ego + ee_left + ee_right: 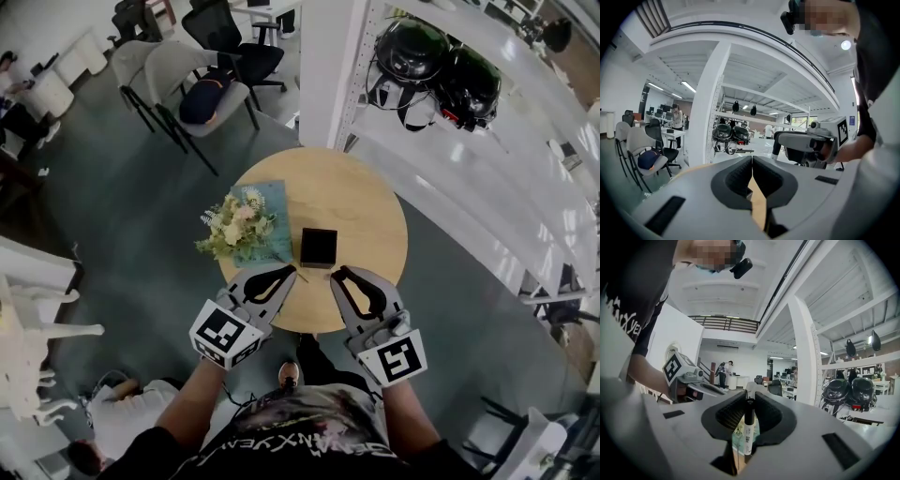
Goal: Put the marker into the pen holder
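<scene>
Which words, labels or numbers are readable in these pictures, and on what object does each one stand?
Marker, held in the right gripper: print on the barrel, too blurred to read.
Person's shirt: big letters, upside down and cut off, unreadable.
Nothing else bears readable text.

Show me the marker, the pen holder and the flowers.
marker [748,430]: right gripper view, barrel just below the cap.
pen holder [319,248]: head view, its black top.
flowers [236,228]: head view, pale blooms.

The counter [370,202] is left bare right of the pen holder [319,247], while its left is crowded by a bouquet [239,225].
</scene>
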